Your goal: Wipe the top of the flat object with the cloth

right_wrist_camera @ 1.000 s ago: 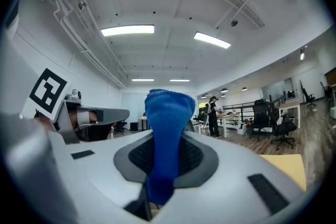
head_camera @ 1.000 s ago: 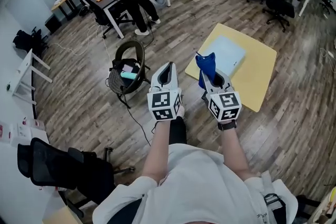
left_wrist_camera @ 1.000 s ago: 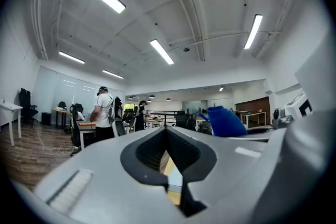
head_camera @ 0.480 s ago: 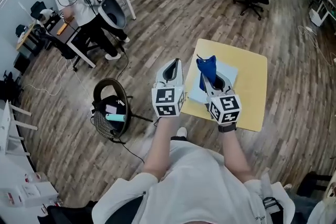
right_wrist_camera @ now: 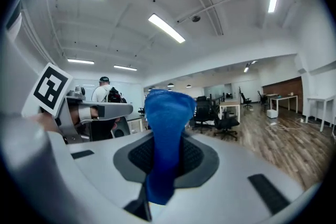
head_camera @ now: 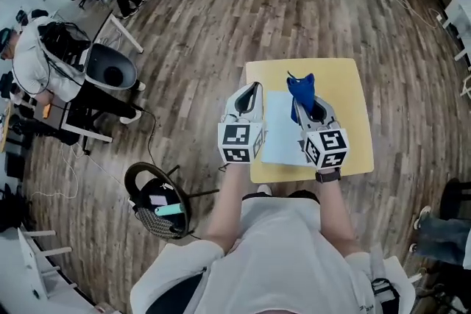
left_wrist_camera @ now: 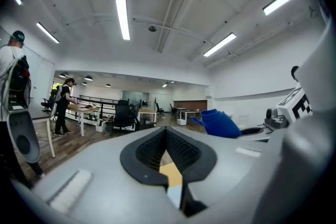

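Starting from the left, the left gripper (head_camera: 252,90) hangs over the left edge of the yellow table (head_camera: 352,95). Its jaws are pressed together with nothing between them; through the small gap below them only a bit of the table and of the pale sheet shows.

Next to it lies the flat object (head_camera: 282,130), a pale rectangle resting flat on the table, between the two grippers as the head view shows them. It looks thin, smooth and light. I think it could slide or turn under a wiping stroke, so the free left gripper may need to press on its near left corner or edge. Lifting it is not needed.

To the right, the right gripper (head_camera: 302,101) is clenched on the blue cloth (head_camera: 301,87). The cloth is pinched at its lower part and a bunched end stands out beyond the jaws, above the far right part of the flat object. I cannot tell if it touches the surface, but both gripper views look out level across the room, so it seems held above.

The cloth appears soft, limp and very light. It will fold under any push and will not scratch, and the present hold near one end seems good. For wiping, the gripper probably must tilt down so the free bunch, not the hard jaw tips, meets the surface.
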Available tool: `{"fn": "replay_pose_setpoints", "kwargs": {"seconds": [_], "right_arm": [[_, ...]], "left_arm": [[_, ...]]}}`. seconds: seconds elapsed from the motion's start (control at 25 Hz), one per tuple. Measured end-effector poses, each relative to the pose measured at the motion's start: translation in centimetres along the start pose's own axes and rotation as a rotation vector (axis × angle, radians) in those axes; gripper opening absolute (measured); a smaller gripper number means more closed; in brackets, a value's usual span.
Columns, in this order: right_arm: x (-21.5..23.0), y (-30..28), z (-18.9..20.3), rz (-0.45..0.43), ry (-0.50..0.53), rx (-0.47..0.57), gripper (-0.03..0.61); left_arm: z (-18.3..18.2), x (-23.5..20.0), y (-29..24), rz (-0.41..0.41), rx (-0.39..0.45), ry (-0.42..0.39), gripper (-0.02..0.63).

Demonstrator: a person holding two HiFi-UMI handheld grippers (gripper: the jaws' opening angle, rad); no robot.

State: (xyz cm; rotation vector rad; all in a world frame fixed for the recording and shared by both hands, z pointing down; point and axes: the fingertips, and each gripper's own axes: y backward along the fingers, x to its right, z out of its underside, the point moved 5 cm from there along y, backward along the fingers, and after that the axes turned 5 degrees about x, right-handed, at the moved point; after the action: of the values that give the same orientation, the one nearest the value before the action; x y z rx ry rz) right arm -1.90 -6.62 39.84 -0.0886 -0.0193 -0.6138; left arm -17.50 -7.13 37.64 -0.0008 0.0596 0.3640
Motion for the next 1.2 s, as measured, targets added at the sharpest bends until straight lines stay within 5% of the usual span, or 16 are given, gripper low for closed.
{"fn": "replay_pose_setpoints", "kwargs": {"seconds": [0.44,0.72,1.2], "right_arm": [[9.9,-2.2,6.8,0.05,0.123,-0.292,0.06],[9.8,-8.8,11.4,-0.103,0.298,-0.448,0.061],[3.0,-19.3,23.4,-0.453,0.614,-0.644,0.066]], "left_arm": [[5.3,1.9,-8.7,0.132,-0.089,0.032,0.006],[6.9,-0.8,-11.1,0.078,-0.131,0.045,0.005],[9.3,-4.0,-10.8,-0.029,-0.192,0.068,0.005]]}}
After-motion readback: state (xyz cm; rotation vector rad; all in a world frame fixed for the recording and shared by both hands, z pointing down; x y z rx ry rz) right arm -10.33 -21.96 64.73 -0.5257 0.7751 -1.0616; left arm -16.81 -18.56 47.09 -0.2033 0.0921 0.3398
